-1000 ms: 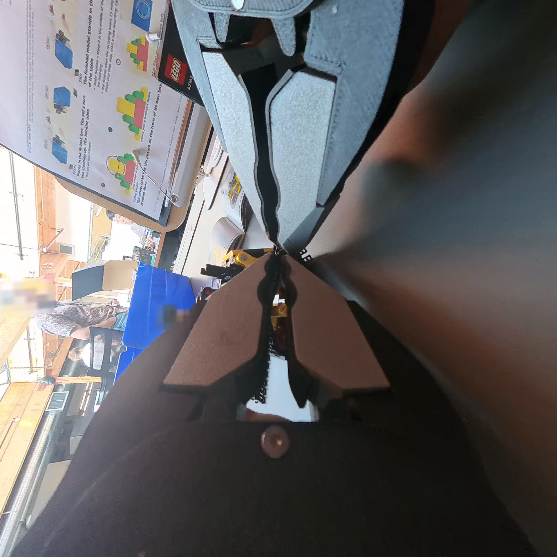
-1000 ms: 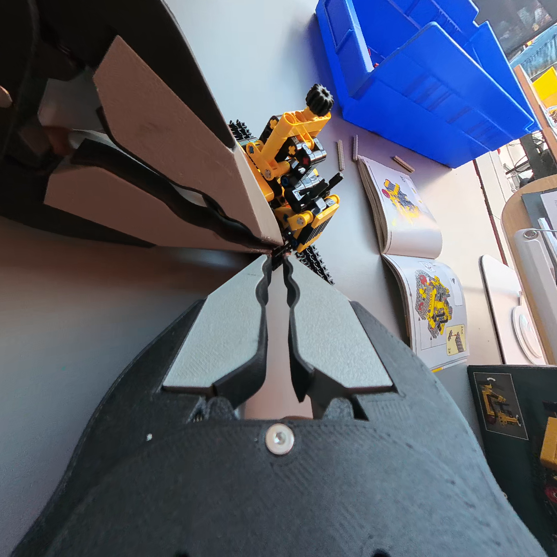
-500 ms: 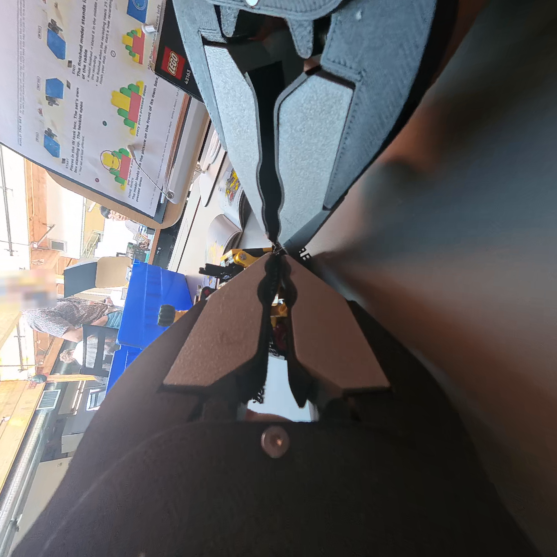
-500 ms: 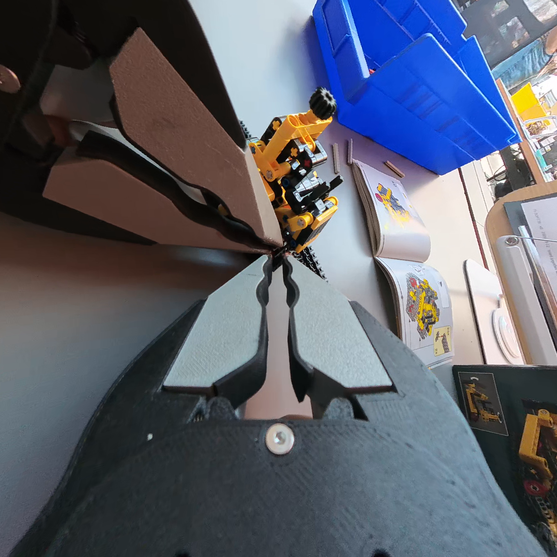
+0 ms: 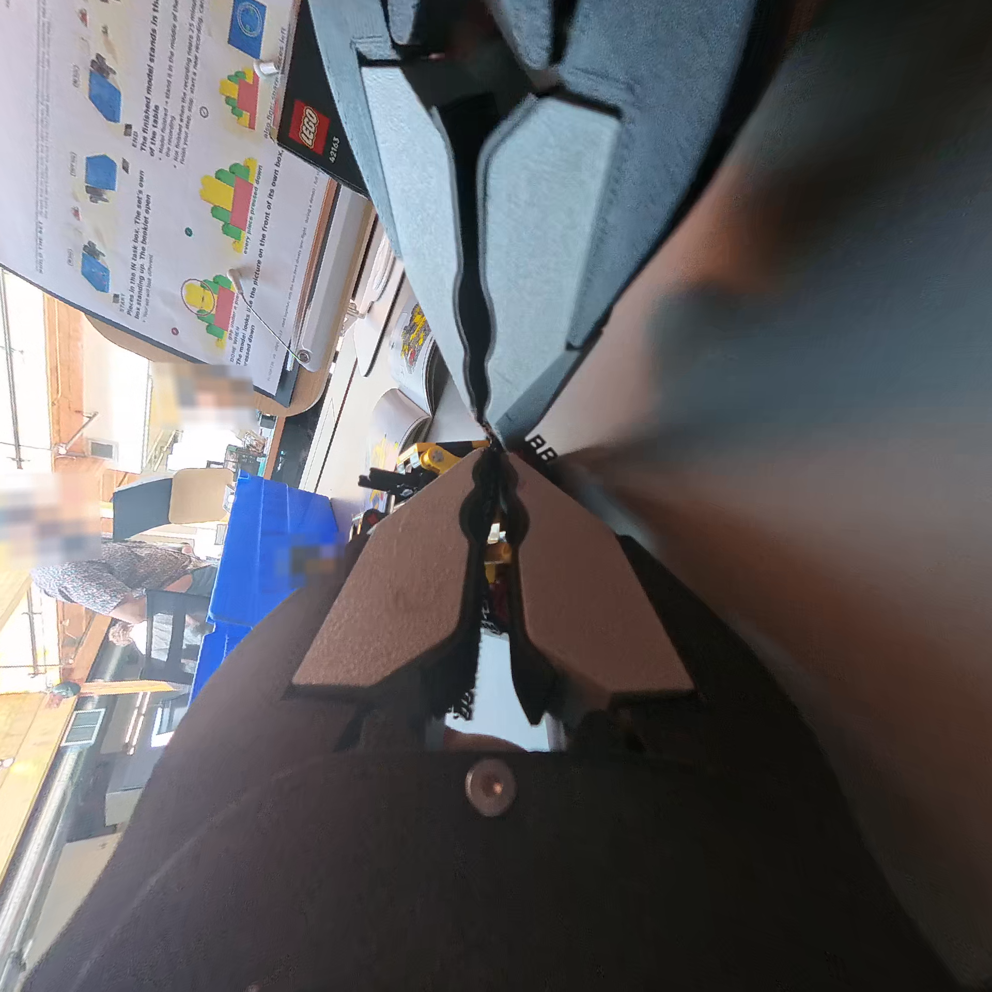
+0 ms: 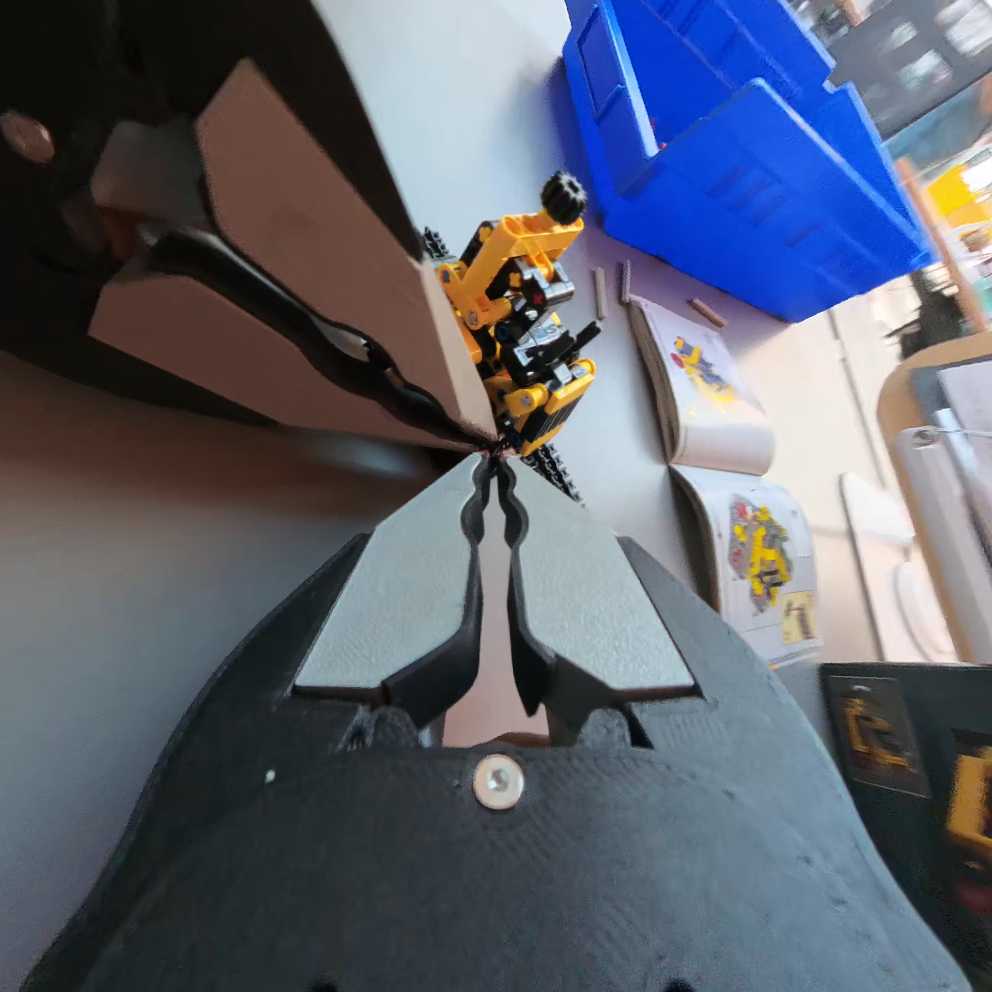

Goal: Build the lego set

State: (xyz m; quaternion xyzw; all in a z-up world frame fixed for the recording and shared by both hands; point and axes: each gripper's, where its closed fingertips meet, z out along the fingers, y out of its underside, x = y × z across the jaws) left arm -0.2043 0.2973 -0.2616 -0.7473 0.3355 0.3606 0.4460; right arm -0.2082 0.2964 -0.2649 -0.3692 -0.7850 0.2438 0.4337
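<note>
A yellow and black lego vehicle model (image 6: 515, 333) with black tracks stands on the grey table (image 6: 483, 107), just behind both grippers; in the left wrist view it (image 5: 429, 461) peeks out beside my fingers. My left gripper (image 5: 491, 456), brown-padded, and my right gripper (image 6: 496, 461), grey-padded, meet tip to tip. Both are shut, and a tiny dark reddish piece (image 6: 496, 452) is pinched where the tips touch. The left gripper (image 6: 480, 443) comes in from the upper left in the right wrist view. The right gripper (image 5: 486, 424) comes down from the top in the left wrist view.
An open instruction booklet (image 6: 698, 376) lies right of the model, with small brown pins (image 6: 600, 292) beside it. Blue bins (image 6: 751, 177) stand behind. A black lego box (image 6: 902, 805) is at the right. A clipped instruction sheet (image 5: 161, 161) stands upright. A person (image 5: 107, 580) sits far off. My left and right fingertips are right by each other.
Both grippers stay shut and tip to tip. The pair has shifted and tilted slightly, so the model and booklet sit a little differently in view; the right wrist view is now motion-blurred.
</note>
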